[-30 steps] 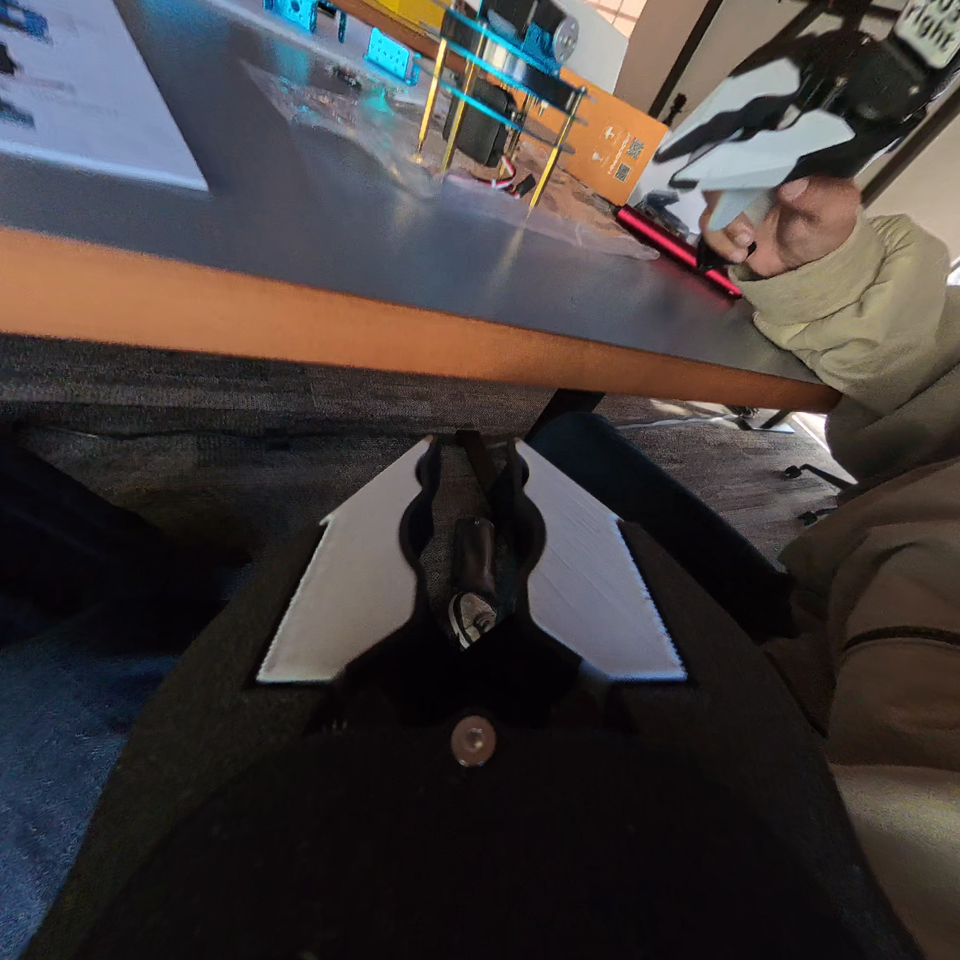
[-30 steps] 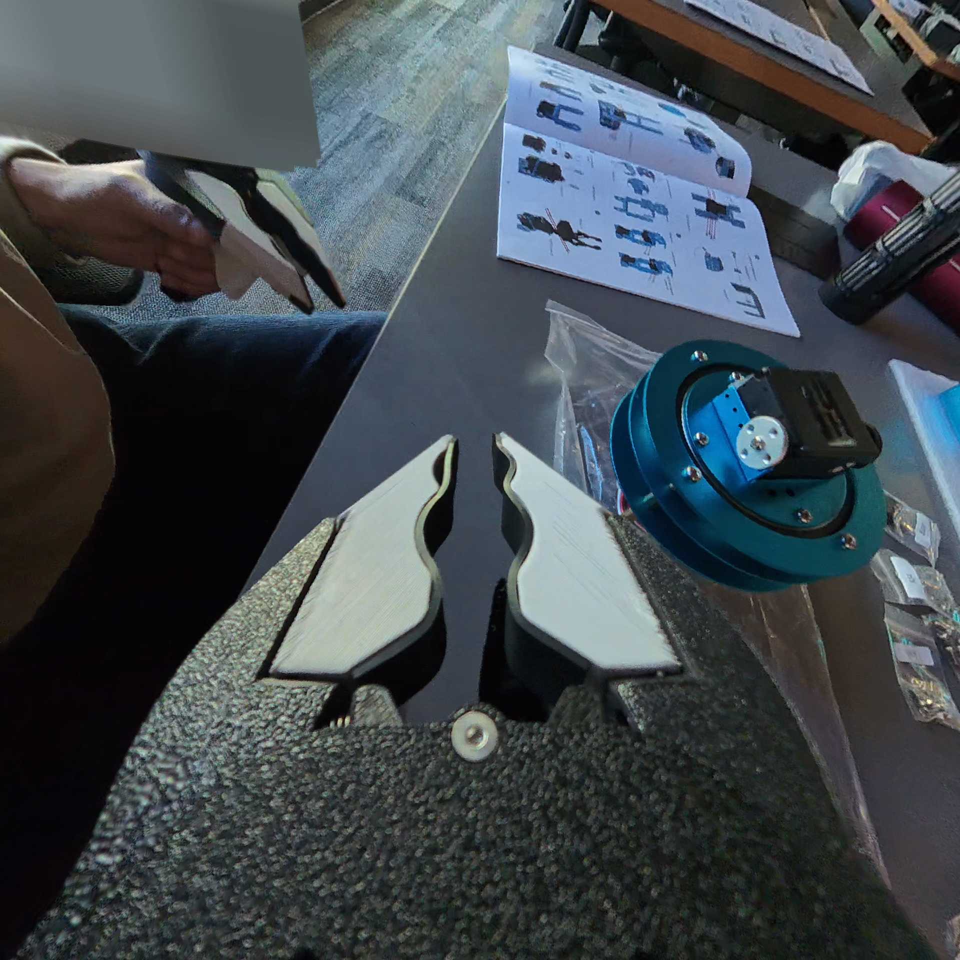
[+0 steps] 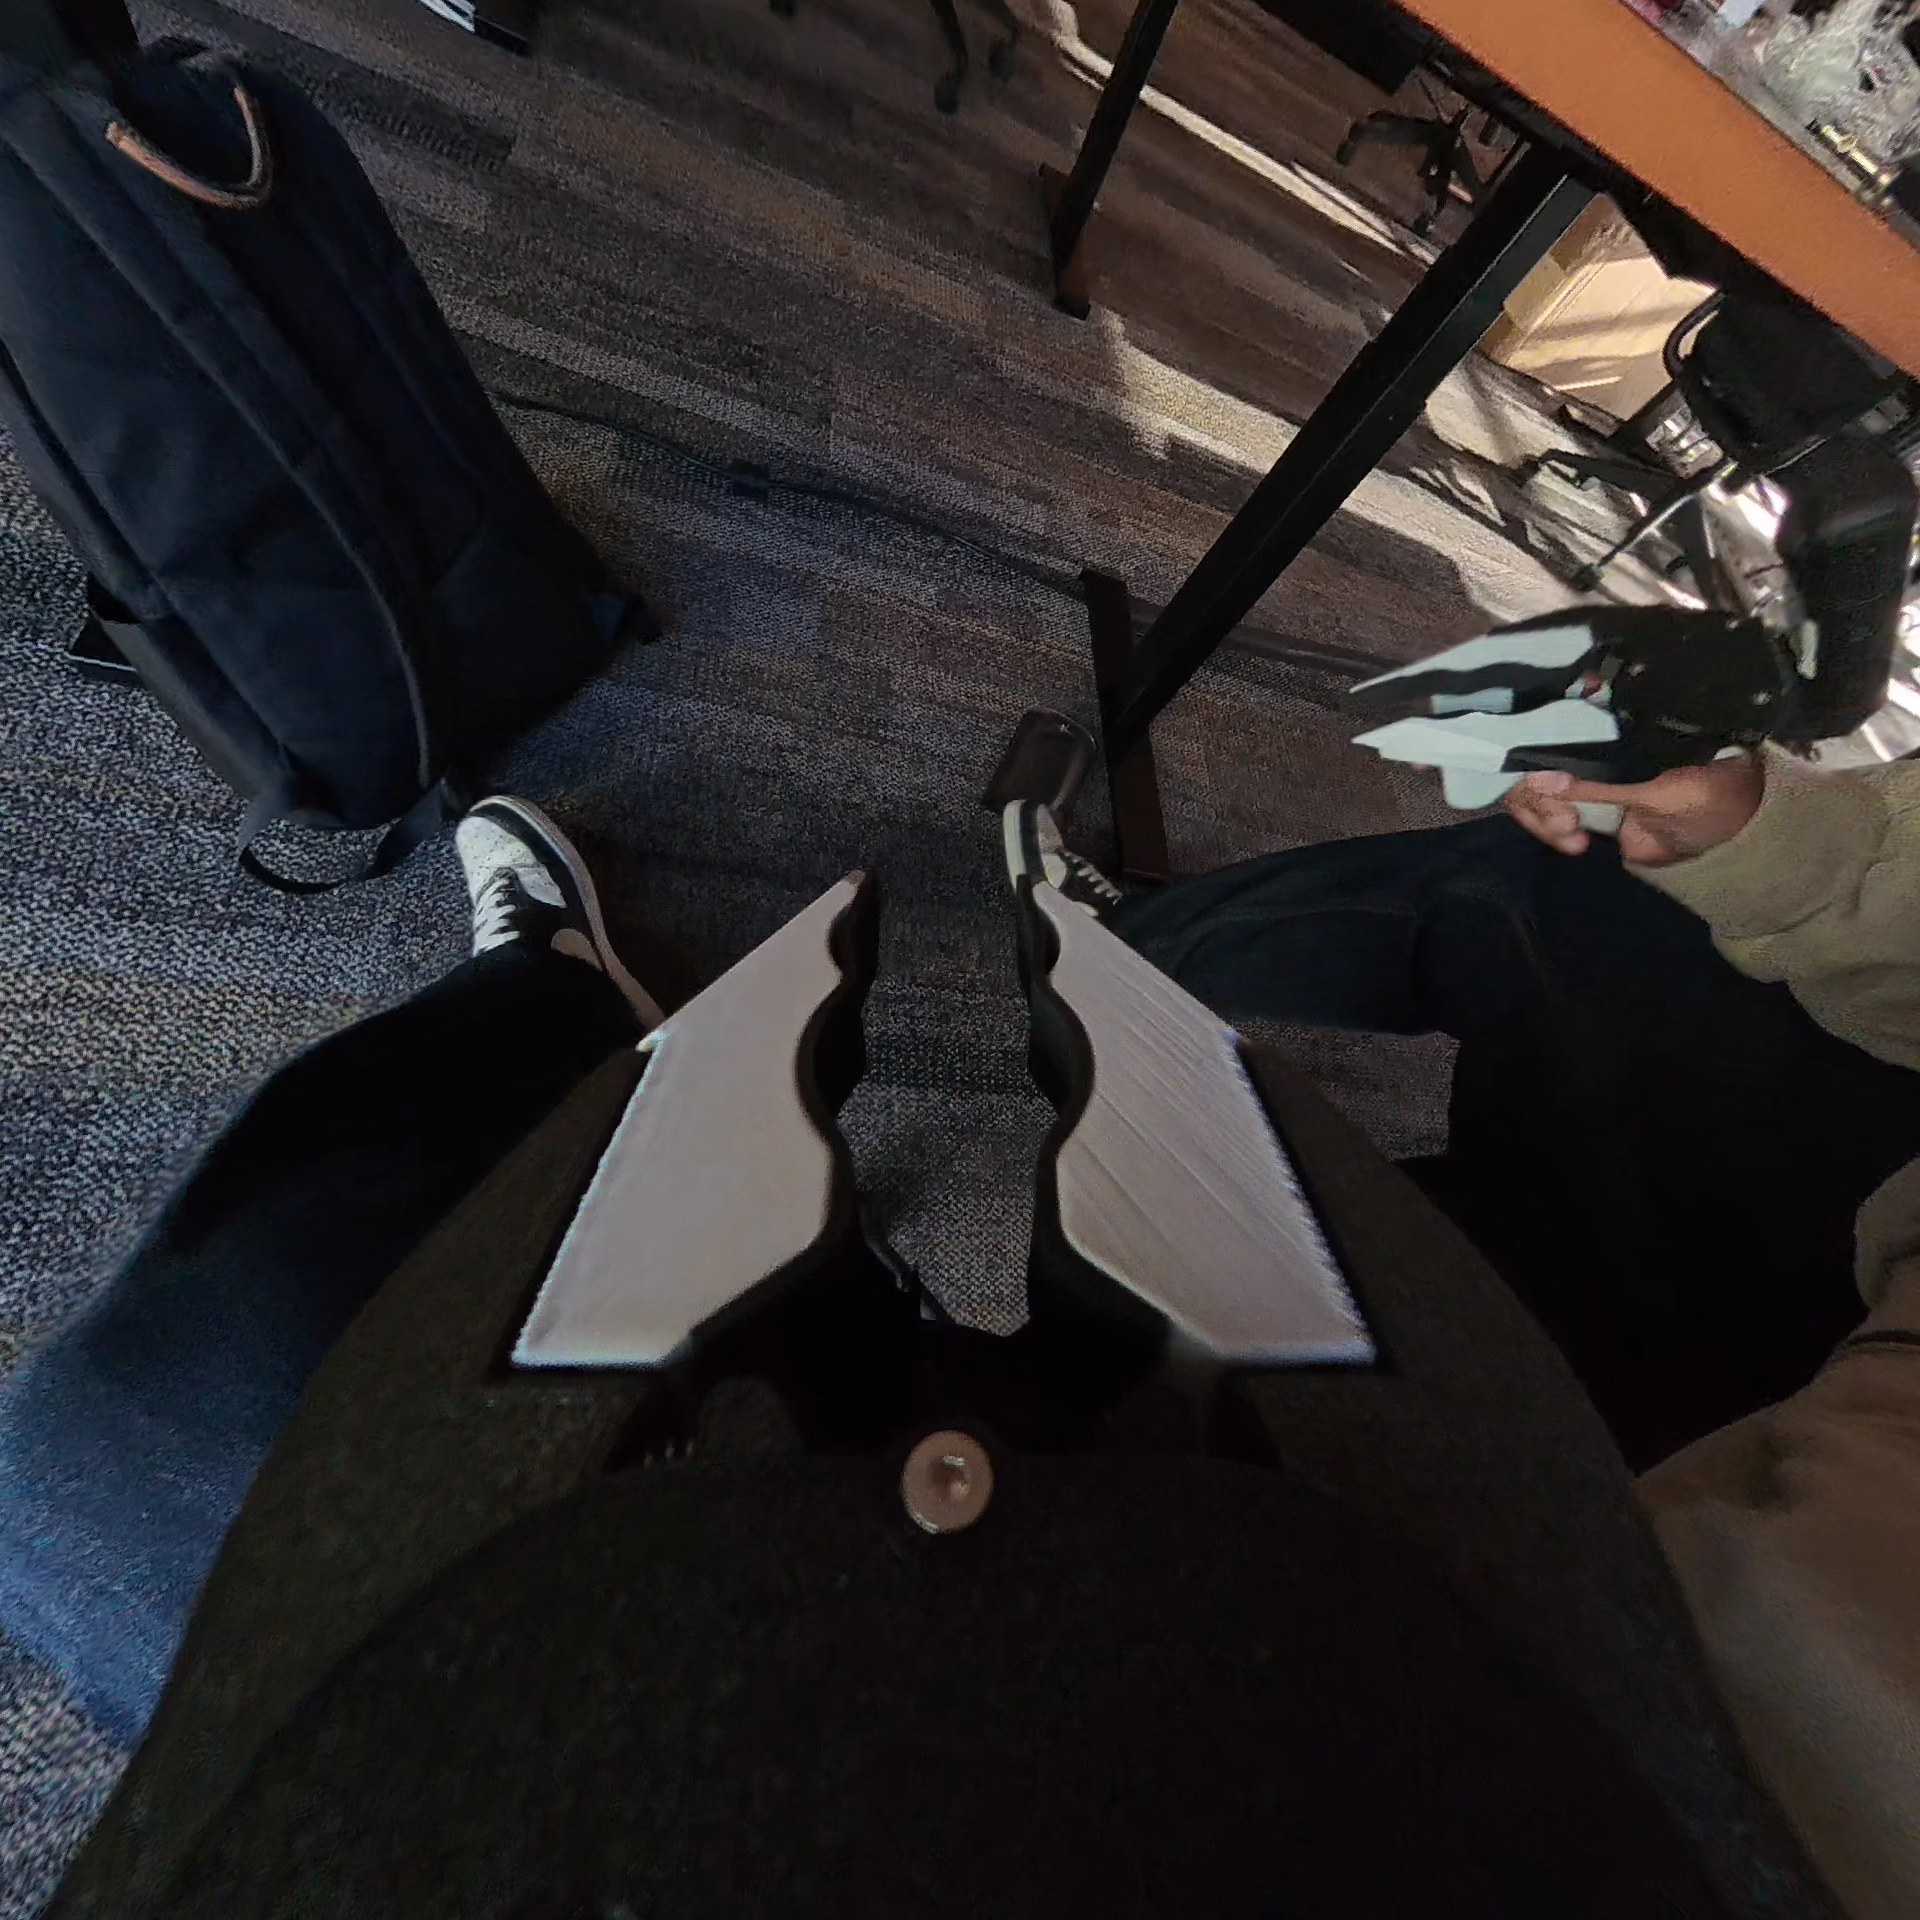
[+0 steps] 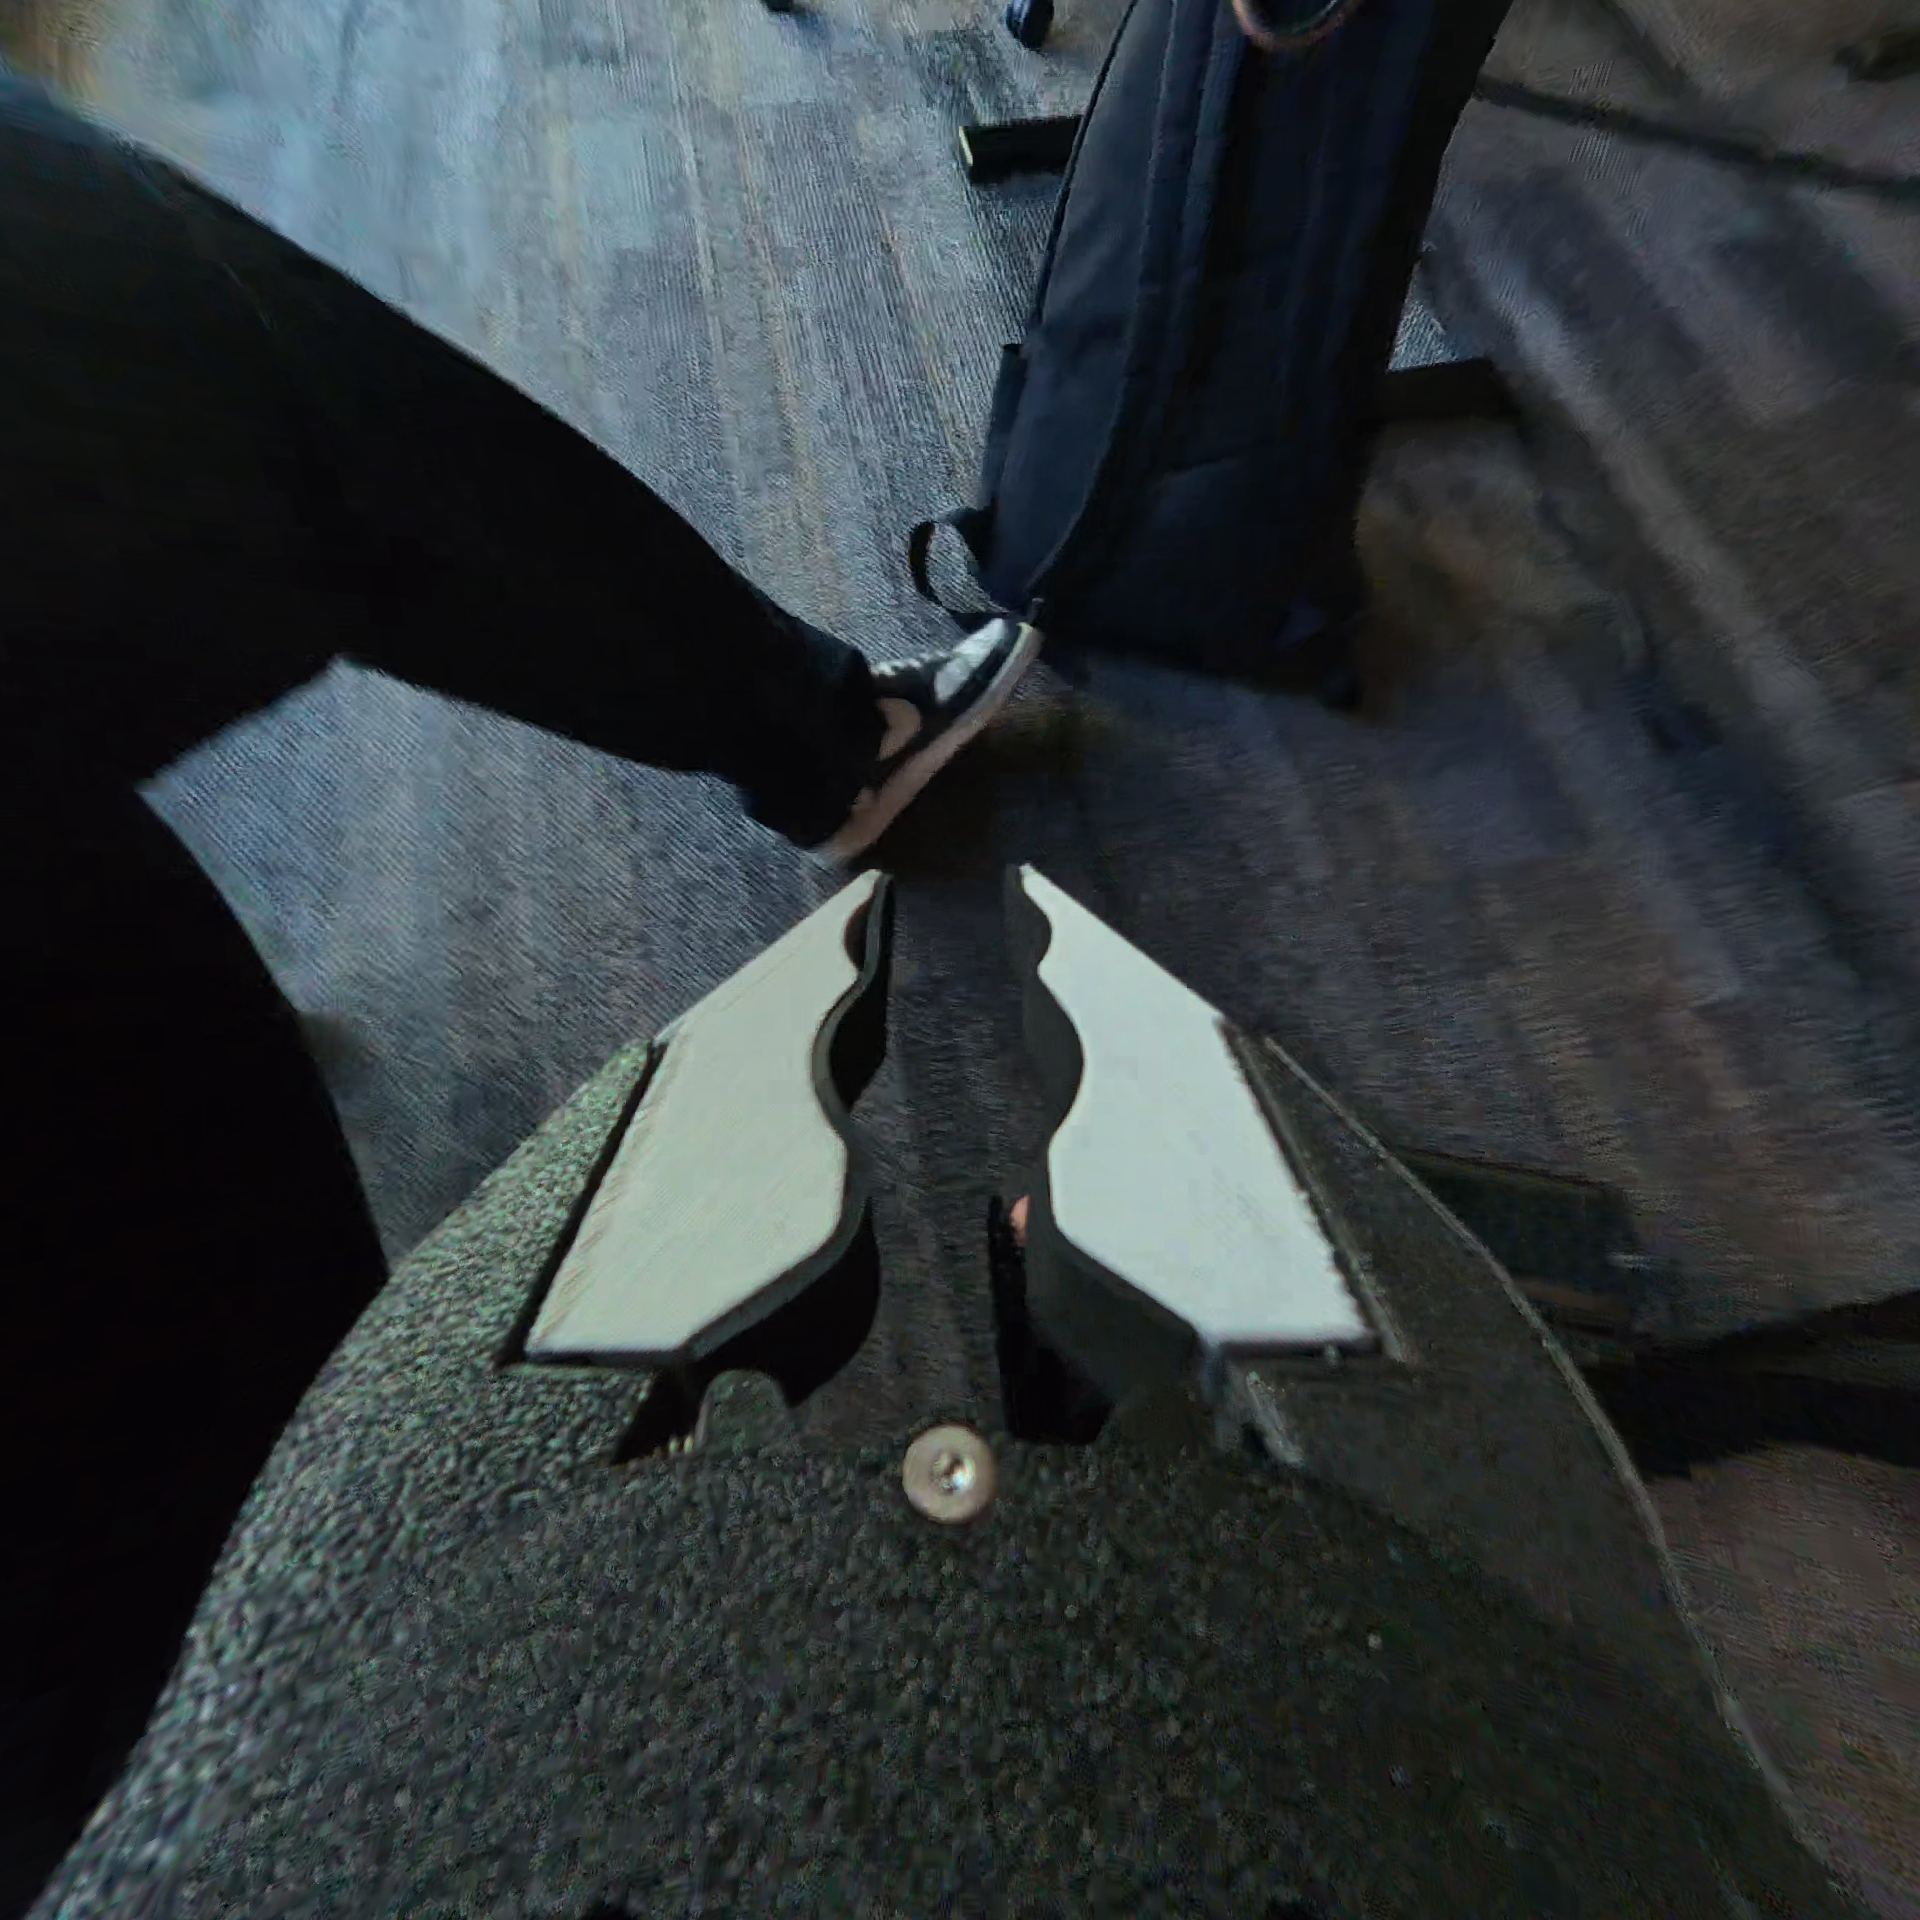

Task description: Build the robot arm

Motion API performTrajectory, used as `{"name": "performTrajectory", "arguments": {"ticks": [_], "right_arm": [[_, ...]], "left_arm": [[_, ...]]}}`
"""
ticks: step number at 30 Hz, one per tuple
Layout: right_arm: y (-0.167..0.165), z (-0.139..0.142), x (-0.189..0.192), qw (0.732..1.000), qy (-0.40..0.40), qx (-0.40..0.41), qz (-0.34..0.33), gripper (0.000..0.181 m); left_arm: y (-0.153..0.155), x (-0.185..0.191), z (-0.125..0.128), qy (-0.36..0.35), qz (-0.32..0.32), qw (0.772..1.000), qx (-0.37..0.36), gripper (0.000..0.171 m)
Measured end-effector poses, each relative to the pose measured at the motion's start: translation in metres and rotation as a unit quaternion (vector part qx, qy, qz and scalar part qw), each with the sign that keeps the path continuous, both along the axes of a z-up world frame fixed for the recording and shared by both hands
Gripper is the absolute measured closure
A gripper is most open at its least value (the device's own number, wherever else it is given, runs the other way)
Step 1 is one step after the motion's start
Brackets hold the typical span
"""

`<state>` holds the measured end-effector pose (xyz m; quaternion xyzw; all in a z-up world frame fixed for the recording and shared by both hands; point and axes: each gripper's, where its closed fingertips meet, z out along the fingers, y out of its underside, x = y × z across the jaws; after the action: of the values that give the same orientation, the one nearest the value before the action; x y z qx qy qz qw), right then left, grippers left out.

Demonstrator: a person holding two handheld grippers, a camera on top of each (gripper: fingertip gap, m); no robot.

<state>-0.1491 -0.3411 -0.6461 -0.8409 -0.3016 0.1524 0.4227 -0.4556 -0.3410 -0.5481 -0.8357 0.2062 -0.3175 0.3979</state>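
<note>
- Left gripper (image 3: 945, 894): fingers parted with a narrow gap, nothing between them; it points down at the grey carpet (image 3: 831, 540), held above the person's lap.
- Right gripper (image 4: 951, 883): fingers likewise a little apart and empty; its view is motion-blurred, also aimed at the carpet. In the left wrist view it shows to the right of the backpack, well apart from it, gripped by a hand (image 3: 1621, 821) in a beige sleeve (image 3: 1818, 894).
- Landmark: dark navy backpack (image 3: 239, 436), upright on the carpet, tan-edged handle at its top, a strap loop at its base.
- Black-and-white sneaker (image 3: 530, 894) lies just beside the backpack's base; a curved side emblem shows, no readable lettering. Second sneaker (image 3: 1044, 800) sits farther right of the backpack, near a black table leg (image 3: 1340, 457).
- Dark trousers (image 3: 1455, 956) run from both shoes toward the cameras.
- Orange-edged tabletop (image 3: 1683, 145) overhangs at upper right, well away from the backpack; a black chair base (image 3: 1704, 416) stands beyond it.
- A thin black cable (image 3: 748, 483) crosses the carpet just right of the backpack.
- No legible writing anywhere.
</note>
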Motion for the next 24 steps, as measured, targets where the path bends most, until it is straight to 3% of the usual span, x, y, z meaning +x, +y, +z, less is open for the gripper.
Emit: {"name": "performTrajectory", "arguments": {"ticks": [2, 6, 10, 17, 24], "right_arm": [[-0.014, -0.024, -0.006, 0.997, 0.061, -0.038, -0.007, 0.167], [-0.010, -0.033, 0.009, 0.999, 0.025, -0.020, -0.032, 0.167], [-0.014, -0.064, 0.030, 0.994, 0.008, -0.075, -0.073, 0.166], [0.013, -0.047, -0.007, 0.993, 0.046, -0.092, -0.049, 0.164], [-0.005, -0.087, 0.009, 0.990, -0.088, -0.111, -0.025, 0.164]], "left_arm": [[-0.011, -0.007, -0.007, 0.019, 0.004, 1.000, -0.007, 0.146], [-0.030, -0.006, -0.008, 0.035, -0.006, 0.999, -0.003, 0.146], [-0.044, -0.007, -0.014, 0.074, -0.017, 0.997, 0.009, 0.146], [-0.055, -0.036, -0.049, 0.139, -0.006, 0.990, -0.020, 0.146], [-0.045, -0.039, -0.035, 0.073, 0.012, 0.997, -0.034, 0.146]]}}
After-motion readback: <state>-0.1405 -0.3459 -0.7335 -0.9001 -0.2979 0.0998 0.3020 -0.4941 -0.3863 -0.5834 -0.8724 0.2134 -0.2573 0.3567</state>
